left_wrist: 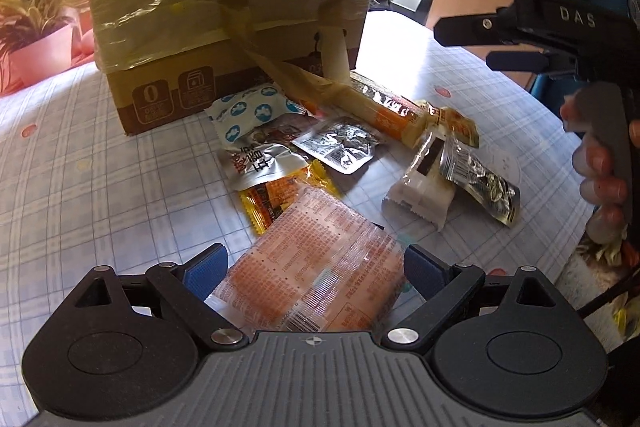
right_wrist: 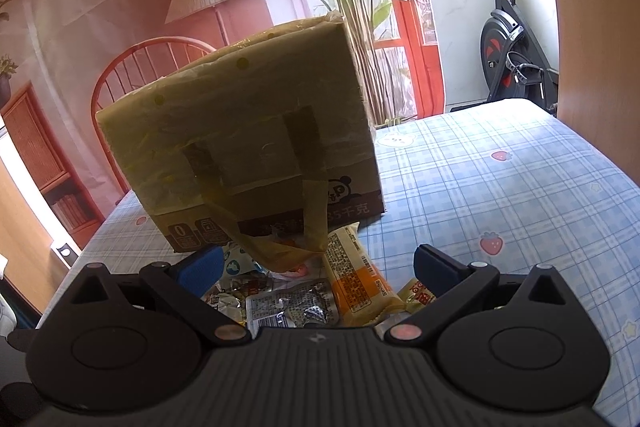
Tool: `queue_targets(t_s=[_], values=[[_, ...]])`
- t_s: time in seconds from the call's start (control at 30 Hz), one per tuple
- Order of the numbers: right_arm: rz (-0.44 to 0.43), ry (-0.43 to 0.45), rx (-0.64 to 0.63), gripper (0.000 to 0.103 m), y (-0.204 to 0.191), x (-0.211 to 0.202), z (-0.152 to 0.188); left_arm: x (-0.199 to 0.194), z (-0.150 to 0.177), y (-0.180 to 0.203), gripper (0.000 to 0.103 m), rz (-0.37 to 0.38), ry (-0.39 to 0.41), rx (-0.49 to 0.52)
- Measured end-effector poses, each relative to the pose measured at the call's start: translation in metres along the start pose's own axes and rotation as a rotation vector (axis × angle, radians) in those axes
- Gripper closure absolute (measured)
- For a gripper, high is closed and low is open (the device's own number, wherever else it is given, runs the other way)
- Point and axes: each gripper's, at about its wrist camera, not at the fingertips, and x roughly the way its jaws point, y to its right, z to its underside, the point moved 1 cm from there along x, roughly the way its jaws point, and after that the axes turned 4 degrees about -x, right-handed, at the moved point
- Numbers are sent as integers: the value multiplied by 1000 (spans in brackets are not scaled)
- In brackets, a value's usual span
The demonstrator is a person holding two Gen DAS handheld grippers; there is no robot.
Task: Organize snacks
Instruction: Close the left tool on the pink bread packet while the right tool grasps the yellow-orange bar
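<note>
The left wrist camera sits low over the table (left_wrist: pixel 100 163) and looks forward and a little down. It is very near the orange snack pack (left_wrist: pixel 316 271) and sees the right gripper (left_wrist: pixel 472 41) from the side. The right wrist camera looks forward more level, close to the box (right_wrist: pixel 248 131), with the room behind. Both views share the box (left_wrist: pixel 232 7), the checked cloth and the pile of snacks (right_wrist: pixel 312 291).

On the table I count one cardboard box (left_wrist: pixel 232 7) and about nine snack packets: three silver (left_wrist: pixel 340 143), three orange (left_wrist: pixel 316 267), one blue-and-white (left_wrist: pixel 248 115), one white (left_wrist: pixel 420 187), one long stick (left_wrist: pixel 384 107).
</note>
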Motion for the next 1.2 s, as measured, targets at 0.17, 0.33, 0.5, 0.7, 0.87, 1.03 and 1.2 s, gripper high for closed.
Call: queue_targets(t_s=[0.17, 0.33, 0.5, 0.7, 0.87, 1.03, 1.2], values=[[-3, -5, 4, 0, 0, 1, 1, 10, 1, -1, 0, -11, -11, 5], [-3, -7, 2, 0, -1, 2, 1, 12, 0, -12, 0, -22, 6, -66], [3, -11, 12, 0, 2, 2, 1, 10, -3, -29, 0, -115, 34, -142], [3, -13, 5, 0, 2, 3, 1, 4, -7, -34, 8, -94, 16, -163], [9, -16, 14, 0, 5, 3, 2, -3, -2, -29, 9, -63, 12, -88], [10, -21, 21, 0, 5, 5, 3, 5, 3, -24, 12, -79, -13, -42], [14, -31, 12, 1, 5, 7, 4, 7, 3, -31, 25, -73, -3, -81]])
